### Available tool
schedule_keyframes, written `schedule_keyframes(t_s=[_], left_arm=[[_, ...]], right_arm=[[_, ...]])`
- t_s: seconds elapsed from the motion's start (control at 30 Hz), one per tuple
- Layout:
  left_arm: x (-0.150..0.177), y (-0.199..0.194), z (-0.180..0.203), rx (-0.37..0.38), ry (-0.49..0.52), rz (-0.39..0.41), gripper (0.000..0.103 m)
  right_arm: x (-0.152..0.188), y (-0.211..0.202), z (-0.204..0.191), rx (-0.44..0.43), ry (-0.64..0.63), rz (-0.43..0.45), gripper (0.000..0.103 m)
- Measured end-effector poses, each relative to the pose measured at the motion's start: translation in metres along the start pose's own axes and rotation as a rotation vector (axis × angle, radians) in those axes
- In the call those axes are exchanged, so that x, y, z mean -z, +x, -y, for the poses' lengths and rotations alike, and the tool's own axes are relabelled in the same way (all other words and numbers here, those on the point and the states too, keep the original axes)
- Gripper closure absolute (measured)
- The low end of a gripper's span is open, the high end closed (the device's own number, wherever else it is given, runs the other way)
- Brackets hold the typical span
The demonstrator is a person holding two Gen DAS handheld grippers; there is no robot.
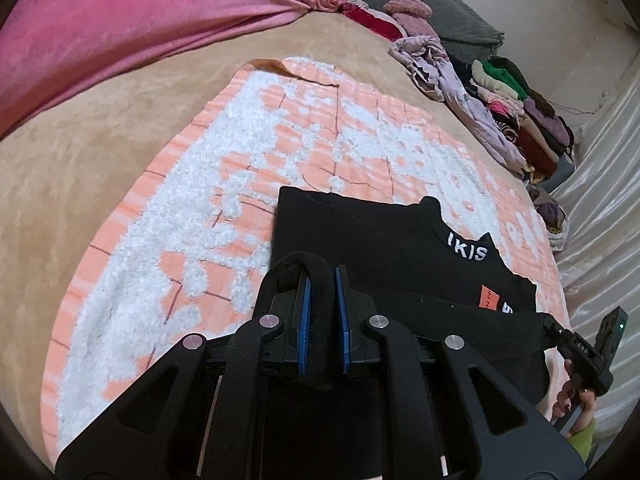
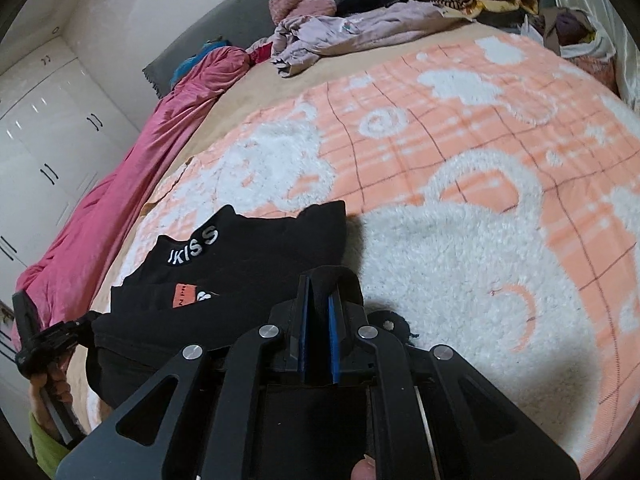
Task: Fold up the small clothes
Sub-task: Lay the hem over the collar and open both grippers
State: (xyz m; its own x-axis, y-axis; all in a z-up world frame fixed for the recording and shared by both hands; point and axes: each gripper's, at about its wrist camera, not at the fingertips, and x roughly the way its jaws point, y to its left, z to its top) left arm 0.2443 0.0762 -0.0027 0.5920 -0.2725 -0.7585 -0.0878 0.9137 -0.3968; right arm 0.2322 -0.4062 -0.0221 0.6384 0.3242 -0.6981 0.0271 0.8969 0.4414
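Black garment (image 1: 380,240) lies across my blanket (image 1: 224,148), long axis left to right; my left gripper (image 1: 322,280) and right gripper (image 2: 319,292) each clench its near edge.

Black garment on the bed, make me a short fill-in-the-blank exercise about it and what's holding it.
1. The black garment lies on an orange and ____ blanket.
2. The left gripper and the right gripper are each shut on a fold of ____ fabric.
3. The pads on the fingers are ____ in colour.
4. The long bundle at the bed's far edge is ____.

Missing words: white; black; blue; pink
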Motion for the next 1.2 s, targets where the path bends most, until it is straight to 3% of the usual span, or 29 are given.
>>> schedule_keyframes(t_s=[0.2,0.3,0.4,0.5,0.6,0.8,0.9,1.0,1.2], left_arm=[[-0.003,0.002,-0.005,0.031,-0.015,-0.002,0.094],[-0.005,0.002,-0.007,0.045,-0.025,-0.006,0.094],[-0.007,0.001,-0.006,0.051,-0.018,-0.007,0.094],[-0.008,-0.004,-0.004,0.056,-0.007,0.004,0.093],[-0.010,-0.013,-0.005,0.053,0.000,0.037,0.075],[-0.003,-0.042,-0.009,0.022,0.024,0.121,0.075],[0.015,-0.057,-0.003,-0.017,0.088,0.160,0.076],[0.041,-0.064,0.008,-0.041,0.166,0.166,0.085],[0.089,-0.048,0.048,-0.002,0.332,0.082,0.086]], right_arm=[[-0.002,0.001,-0.003,0.001,-0.014,-0.002,0.091],[-0.003,0.000,-0.005,-0.005,-0.018,-0.006,0.084],[-0.003,-0.008,-0.008,0.054,-0.040,0.032,0.043],[-0.005,-0.018,-0.009,0.059,-0.054,0.058,0.043],[-0.001,-0.035,-0.015,0.072,-0.101,0.100,0.043],[0.025,-0.069,-0.043,0.056,-0.246,0.156,0.043],[0.048,-0.072,-0.065,0.047,-0.364,0.133,0.043],[0.076,-0.064,-0.086,0.030,-0.470,0.076,0.045],[0.100,-0.032,-0.103,-0.005,-0.500,-0.024,0.067]])
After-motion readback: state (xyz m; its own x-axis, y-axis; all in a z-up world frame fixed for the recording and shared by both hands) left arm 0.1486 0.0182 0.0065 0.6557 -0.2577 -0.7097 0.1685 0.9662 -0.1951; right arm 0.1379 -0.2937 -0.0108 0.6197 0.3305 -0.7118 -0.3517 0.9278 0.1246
